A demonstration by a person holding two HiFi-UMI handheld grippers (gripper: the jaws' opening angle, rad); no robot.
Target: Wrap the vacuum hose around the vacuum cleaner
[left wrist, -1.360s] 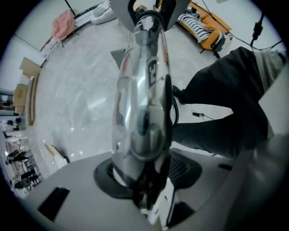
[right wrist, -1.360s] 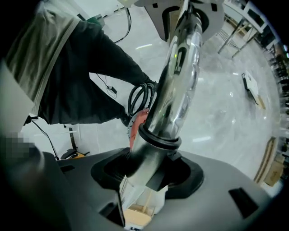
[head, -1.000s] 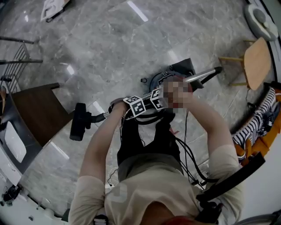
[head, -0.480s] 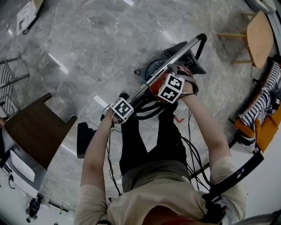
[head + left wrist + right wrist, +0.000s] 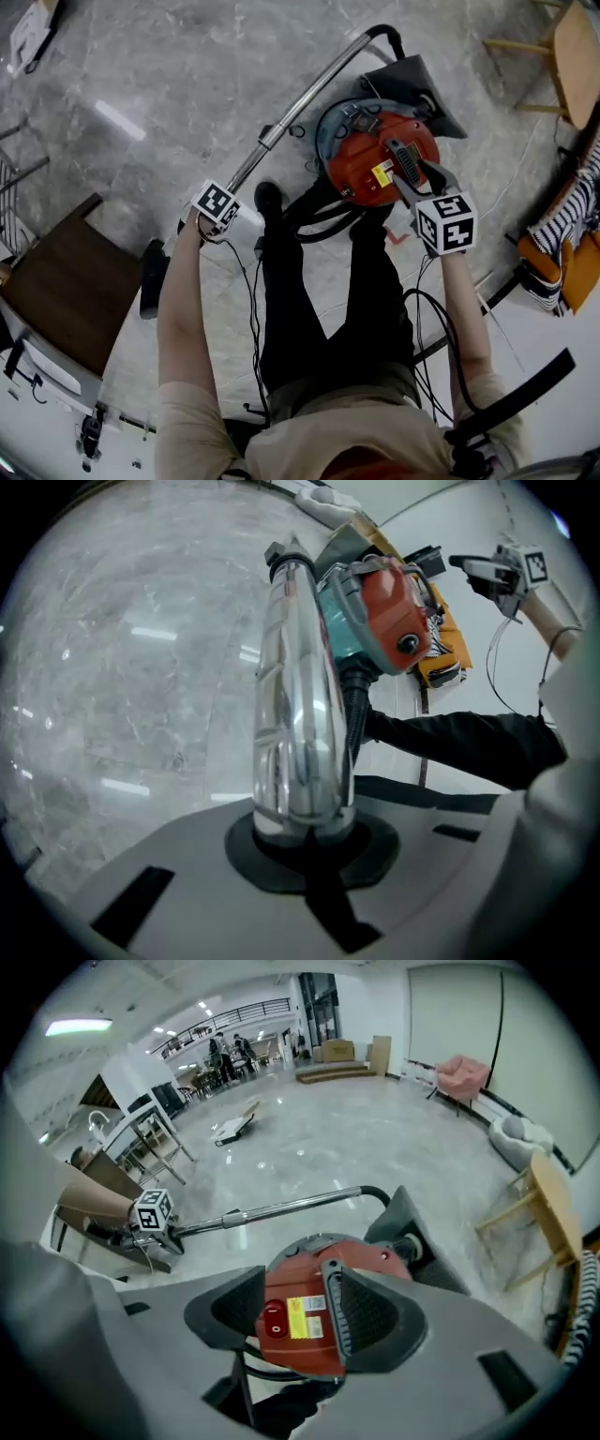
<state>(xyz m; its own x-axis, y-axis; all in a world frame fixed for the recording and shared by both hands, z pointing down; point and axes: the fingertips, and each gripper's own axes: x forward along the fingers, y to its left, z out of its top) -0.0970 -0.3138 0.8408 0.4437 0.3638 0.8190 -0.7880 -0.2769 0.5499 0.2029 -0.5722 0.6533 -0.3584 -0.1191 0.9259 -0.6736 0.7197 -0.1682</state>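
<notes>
The red vacuum cleaner (image 5: 375,159) stands on the floor in front of my feet, its black hose (image 5: 319,220) looped beside it. Its chrome wand (image 5: 300,103) runs from the canister's far side down to my left gripper (image 5: 223,199), which is shut on it. In the left gripper view the wand (image 5: 300,714) rises straight out of the left gripper (image 5: 305,841). My right gripper (image 5: 420,178) hovers over the canister's right edge, open. In the right gripper view the vacuum cleaner's (image 5: 300,1326) red top shows between the spread jaws of the right gripper (image 5: 298,1286), with nothing gripped.
The black floor head (image 5: 153,277) lies by a dark wooden table (image 5: 56,281) at the left. A wooden stool (image 5: 572,47) stands top right. Striped and orange fabric (image 5: 562,239) lies at the right. Cables (image 5: 427,323) trail over the floor near my legs.
The two grippers have moved apart. The left one carried the wand out to the left. The right one has come off to the canister's right side with wider jaws.
</notes>
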